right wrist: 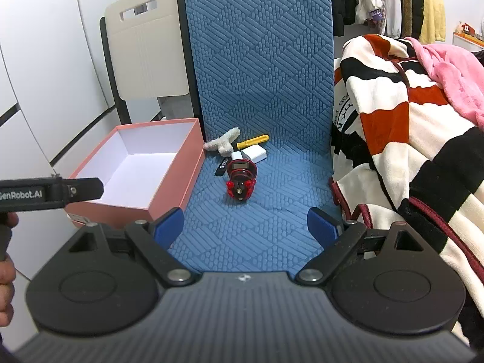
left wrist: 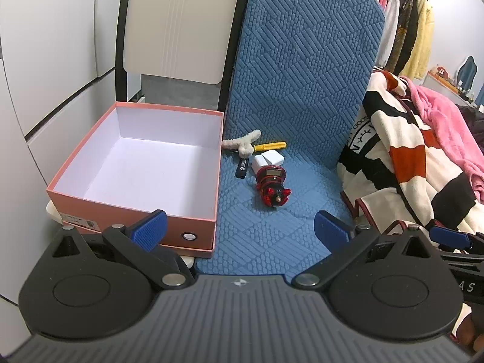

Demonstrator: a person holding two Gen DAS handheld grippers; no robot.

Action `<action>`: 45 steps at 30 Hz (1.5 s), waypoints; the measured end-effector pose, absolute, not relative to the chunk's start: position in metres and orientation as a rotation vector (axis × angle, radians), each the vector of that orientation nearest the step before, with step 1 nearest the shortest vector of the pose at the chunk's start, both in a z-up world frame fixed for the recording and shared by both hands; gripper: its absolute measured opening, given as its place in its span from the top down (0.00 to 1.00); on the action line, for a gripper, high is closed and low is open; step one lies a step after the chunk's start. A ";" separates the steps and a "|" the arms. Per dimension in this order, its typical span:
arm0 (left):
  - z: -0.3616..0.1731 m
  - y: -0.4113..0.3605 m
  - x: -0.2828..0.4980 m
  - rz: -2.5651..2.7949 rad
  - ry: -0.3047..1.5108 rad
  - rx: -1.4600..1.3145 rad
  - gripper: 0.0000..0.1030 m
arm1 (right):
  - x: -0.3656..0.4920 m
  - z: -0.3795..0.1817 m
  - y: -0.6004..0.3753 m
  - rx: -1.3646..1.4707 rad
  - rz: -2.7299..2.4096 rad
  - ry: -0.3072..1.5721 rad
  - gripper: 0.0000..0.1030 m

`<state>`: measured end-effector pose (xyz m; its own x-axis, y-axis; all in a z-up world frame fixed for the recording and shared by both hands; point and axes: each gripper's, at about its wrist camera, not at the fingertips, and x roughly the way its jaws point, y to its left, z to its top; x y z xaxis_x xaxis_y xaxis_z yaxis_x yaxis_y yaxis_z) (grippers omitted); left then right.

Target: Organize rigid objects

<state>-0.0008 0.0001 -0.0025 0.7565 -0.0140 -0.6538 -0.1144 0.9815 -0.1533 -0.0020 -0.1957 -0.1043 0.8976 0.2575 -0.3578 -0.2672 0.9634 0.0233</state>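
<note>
A pink box (left wrist: 193,227) with a white, empty inside stands on the left, also in the right wrist view (right wrist: 169,187). On the blue chair seat (left wrist: 272,242) lie a red and black toy (left wrist: 272,186), a white charger (left wrist: 267,160), a yellow-handled tool (left wrist: 270,146), a black stick (left wrist: 242,168) and a beige plush piece (left wrist: 242,143). The same items show in the right wrist view: toy (right wrist: 241,177), charger (right wrist: 254,154), yellow tool (right wrist: 252,142), black stick (right wrist: 222,166), plush (right wrist: 222,143). My left gripper (left wrist: 240,230) and right gripper (right wrist: 245,227) are open, empty, short of the items.
A striped blanket (right wrist: 408,139) and pink cloth (right wrist: 453,69) lie on the right. A cream chair back (left wrist: 178,27) stands behind the box. Clothes (left wrist: 402,24) hang at the back right. White cabinet doors (left wrist: 45,60) are on the left.
</note>
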 end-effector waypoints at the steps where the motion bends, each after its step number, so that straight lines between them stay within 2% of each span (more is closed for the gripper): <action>1: -0.003 0.000 0.000 0.056 0.712 -0.190 0.00 | -0.001 -0.105 -0.196 -0.029 0.271 0.369 0.12; 45: -0.013 -0.001 0.005 0.046 0.756 -0.209 0.00 | 0.002 -0.116 -0.195 -0.032 0.273 0.387 0.12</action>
